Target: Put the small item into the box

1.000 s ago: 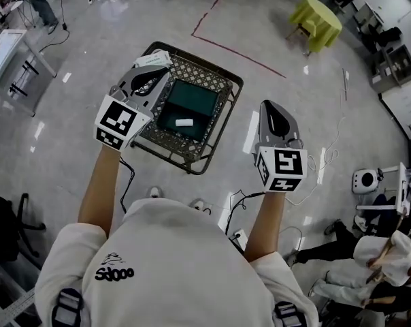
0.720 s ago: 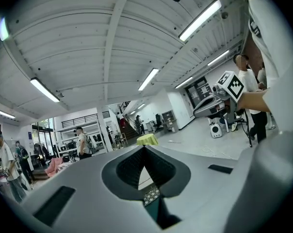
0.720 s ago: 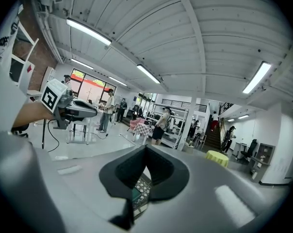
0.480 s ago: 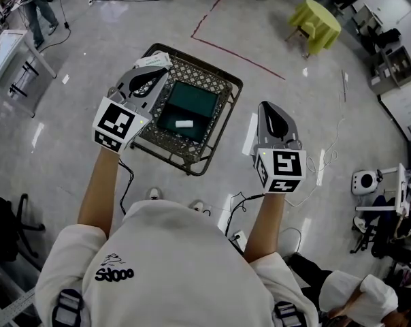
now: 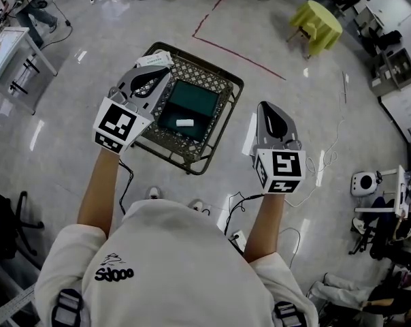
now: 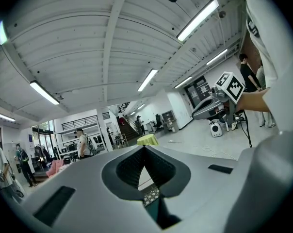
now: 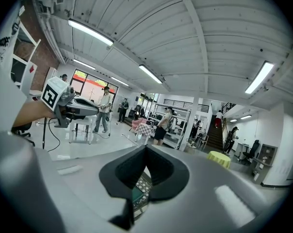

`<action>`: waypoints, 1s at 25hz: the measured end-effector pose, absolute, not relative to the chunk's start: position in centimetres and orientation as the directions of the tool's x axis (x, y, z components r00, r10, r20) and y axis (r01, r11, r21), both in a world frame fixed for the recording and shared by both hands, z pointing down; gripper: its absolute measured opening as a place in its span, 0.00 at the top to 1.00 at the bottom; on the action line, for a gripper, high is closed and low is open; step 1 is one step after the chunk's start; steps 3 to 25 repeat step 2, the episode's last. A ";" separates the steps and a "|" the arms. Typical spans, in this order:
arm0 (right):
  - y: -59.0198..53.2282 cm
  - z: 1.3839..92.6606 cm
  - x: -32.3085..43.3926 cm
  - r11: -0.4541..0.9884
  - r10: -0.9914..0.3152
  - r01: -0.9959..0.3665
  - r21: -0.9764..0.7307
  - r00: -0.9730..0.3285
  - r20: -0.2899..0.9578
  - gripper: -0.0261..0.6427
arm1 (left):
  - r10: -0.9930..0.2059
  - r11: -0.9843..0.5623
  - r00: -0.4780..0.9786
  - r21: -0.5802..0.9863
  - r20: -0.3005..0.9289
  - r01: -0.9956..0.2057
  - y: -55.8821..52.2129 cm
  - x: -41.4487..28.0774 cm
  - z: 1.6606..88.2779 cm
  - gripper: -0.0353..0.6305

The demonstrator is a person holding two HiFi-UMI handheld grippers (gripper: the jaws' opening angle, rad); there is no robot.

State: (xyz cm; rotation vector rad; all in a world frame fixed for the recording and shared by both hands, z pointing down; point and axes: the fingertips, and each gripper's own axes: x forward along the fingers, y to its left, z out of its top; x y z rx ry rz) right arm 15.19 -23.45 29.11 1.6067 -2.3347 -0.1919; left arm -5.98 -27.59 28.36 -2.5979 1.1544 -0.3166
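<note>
Room: open workshop, glossy grey floor (image 5: 328, 101) with a red tape line; people and benches round the edges.
Crate: a lattice crate (image 5: 200, 71) sits on the floor just ahead of the person's feet.
Box: a dark green open box (image 5: 199, 97) lies inside the crate.
Item: a small white item (image 5: 184, 122) rests flat on the box's bottom, toward its near edge, touching neither gripper.
White thing: something flat and white (image 5: 153, 60) sits at the crate's far left corner; I can't tell what it is.
Left hand-held gripper: (image 5: 158, 75) clenched and empty, held level above the crate's left rim; in its own view the jaw tips (image 6: 144, 147) meet with nothing between them.
Right hand-held gripper: (image 5: 270, 105) clenched too, nothing between its tips (image 7: 145, 147), hanging over bare floor to the right of the crate, well apart from the box.
Step in hand: from where I stand the item looks already placed, so this reads as the pause after the drop, or a rest pose.
Next move: probably little beyond drawing both grippers clear of the crate. If the item were to be handled again, the left one is nearer; it would have to open, tip downward and come in over the box's near edge.
</note>
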 end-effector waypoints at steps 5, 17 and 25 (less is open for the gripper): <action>-23.4 29.2 15.0 0.370 -0.927 -0.887 0.278 -0.333 0.172 0.94 | -0.750 -0.642 0.655 -0.335 0.088 -0.690 -27.6 -6.1 28.5 0.94; -23.4 29.2 15.0 0.370 -0.927 -0.887 0.278 -0.333 0.172 0.94 | -0.750 -0.642 0.655 -0.335 0.088 -0.690 -27.6 -6.1 28.5 0.94; -23.4 29.2 15.0 0.370 -0.927 -0.887 0.278 -0.333 0.172 0.94 | -0.750 -0.642 0.655 -0.335 0.088 -0.690 -27.6 -6.1 28.5 0.94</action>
